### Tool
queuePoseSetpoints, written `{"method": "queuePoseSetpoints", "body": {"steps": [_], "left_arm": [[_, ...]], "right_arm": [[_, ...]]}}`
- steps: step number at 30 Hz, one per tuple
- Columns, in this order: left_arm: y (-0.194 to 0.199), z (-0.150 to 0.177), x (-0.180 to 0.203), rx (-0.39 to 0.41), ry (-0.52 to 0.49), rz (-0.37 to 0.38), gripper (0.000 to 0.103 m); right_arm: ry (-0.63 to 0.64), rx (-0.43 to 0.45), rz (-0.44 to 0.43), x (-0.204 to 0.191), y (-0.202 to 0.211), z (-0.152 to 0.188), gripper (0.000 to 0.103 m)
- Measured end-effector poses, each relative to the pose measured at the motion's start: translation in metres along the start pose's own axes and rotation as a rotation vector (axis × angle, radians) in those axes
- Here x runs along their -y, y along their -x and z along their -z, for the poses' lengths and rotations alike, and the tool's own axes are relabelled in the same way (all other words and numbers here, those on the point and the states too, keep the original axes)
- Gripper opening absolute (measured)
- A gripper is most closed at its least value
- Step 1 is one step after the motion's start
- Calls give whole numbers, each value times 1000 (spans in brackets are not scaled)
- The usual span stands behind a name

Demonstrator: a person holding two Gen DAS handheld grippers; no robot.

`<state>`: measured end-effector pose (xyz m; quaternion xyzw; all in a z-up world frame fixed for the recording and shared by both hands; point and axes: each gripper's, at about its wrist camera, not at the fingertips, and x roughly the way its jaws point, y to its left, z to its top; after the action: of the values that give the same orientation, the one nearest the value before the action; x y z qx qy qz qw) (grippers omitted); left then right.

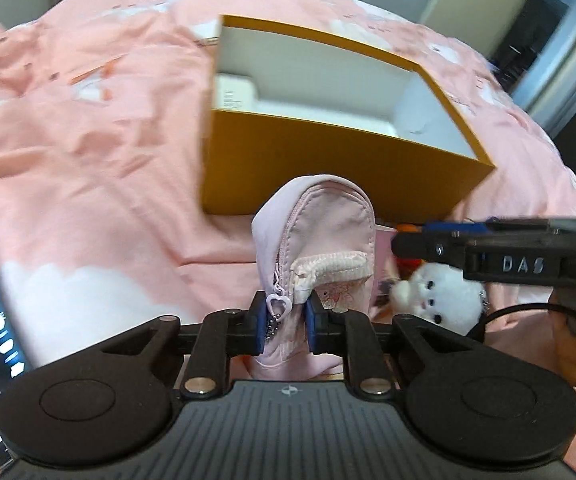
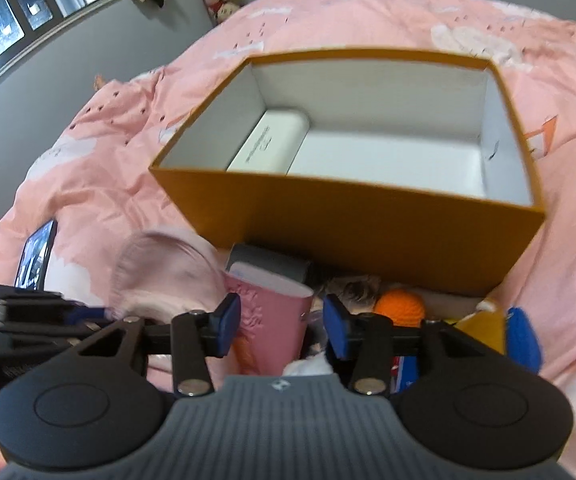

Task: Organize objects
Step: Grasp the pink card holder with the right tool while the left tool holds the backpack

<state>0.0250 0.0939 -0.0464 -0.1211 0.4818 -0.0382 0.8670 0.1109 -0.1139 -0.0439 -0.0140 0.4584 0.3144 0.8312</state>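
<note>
A small pink backpack-shaped pouch (image 1: 320, 236) with a heart zip pull stands upright, and my left gripper (image 1: 288, 326) is shut on its lower part. Behind it sits an open orange box (image 1: 328, 160) with a white inside, holding a white flat pack (image 1: 233, 94). In the right wrist view my right gripper (image 2: 281, 330) is open over a pink book-like item (image 2: 271, 316), its right pad clear of it. The same orange box (image 2: 368, 220) lies just beyond. The pouch (image 2: 159, 272) shows blurred at the left, beside my left gripper (image 2: 83, 314). My right gripper (image 1: 404, 244) enters the left wrist view from the right.
Everything rests on a pink bedspread (image 1: 87, 140). A white plush toy (image 1: 436, 292), an orange ball (image 2: 400, 308), a grey item (image 2: 271, 264) and a blue and yellow toy (image 2: 520, 336) crowd the box's near side. A lit phone (image 2: 35, 256) lies at the left.
</note>
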Motion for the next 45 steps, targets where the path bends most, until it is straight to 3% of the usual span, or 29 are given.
{"method": "queuePoseSetpoints", "body": {"steps": [13, 19, 24, 27, 32, 39, 45], "left_arm": [[-9, 0, -23, -19, 82, -51, 19], [-10, 2, -27, -18, 95, -40, 19], [-10, 2, -29, -12, 102, -30, 19], [-7, 3, -28, -3, 101, -27, 18], [0, 4, -25, 27, 94, -14, 18], [22, -3, -15, 93, 70, 23, 17], [49, -29, -4, 163, 38, 81, 17]], "right_arm": [[42, -156, 15, -10, -47, -9, 80], [61, -200, 7, -10, -65, -8, 81], [72, -209, -44, -11, -69, -4, 65], [72, -176, -45, -13, -57, -4, 43], [69, -119, -72, -15, -32, -5, 23], [81, 14, -73, -16, 14, -19, 21], [58, 114, -137, -5, 55, -48, 20]]}}
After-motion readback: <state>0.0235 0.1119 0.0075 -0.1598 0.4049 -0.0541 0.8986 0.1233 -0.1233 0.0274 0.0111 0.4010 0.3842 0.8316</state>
